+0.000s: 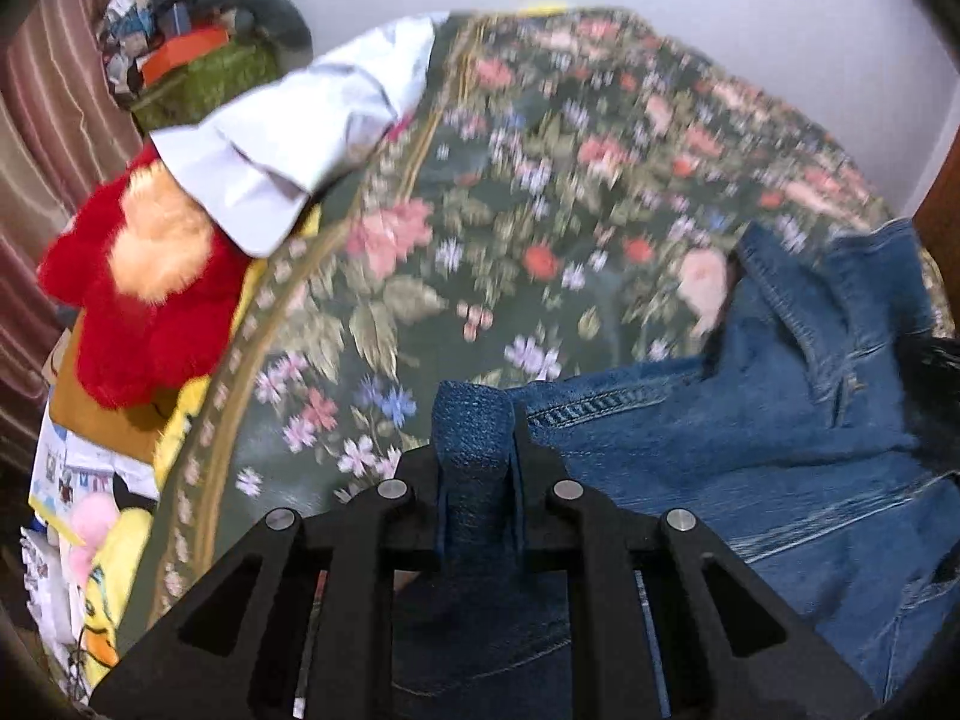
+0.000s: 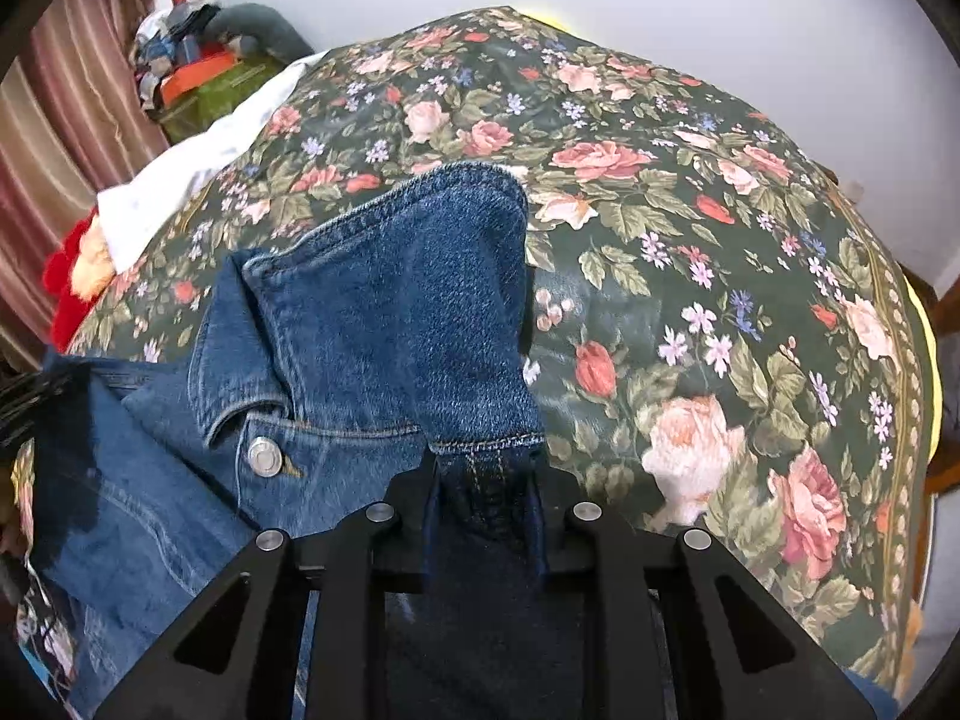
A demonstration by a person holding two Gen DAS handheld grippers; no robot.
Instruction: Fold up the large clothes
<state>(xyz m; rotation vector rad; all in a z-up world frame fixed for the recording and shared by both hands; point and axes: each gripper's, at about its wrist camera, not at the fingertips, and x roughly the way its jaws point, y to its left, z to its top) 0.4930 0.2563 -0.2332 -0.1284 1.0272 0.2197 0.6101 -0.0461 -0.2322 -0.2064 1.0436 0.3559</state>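
A blue denim jacket point(image 1: 750, 432) lies on a dark green floral bedspread point(image 1: 540, 180). My left gripper point(image 1: 477, 450) is shut on a fold of the jacket's denim, which sticks up between the fingers. In the right wrist view the jacket point(image 2: 372, 324) shows its collar and a metal button point(image 2: 264, 456). My right gripper point(image 2: 483, 474) is shut on the jacket near the collar seam. The cloth hangs bunched between both grippers over the bedspread point(image 2: 690, 240). The left wrist view is blurred by motion.
A white garment point(image 1: 288, 144) lies at the bed's left edge, partly over a red plush toy point(image 1: 132, 294). A pile of clutter point(image 1: 186, 48) and a curtain point(image 1: 42, 138) stand at the far left. A white wall point(image 2: 660, 12) is behind the bed.
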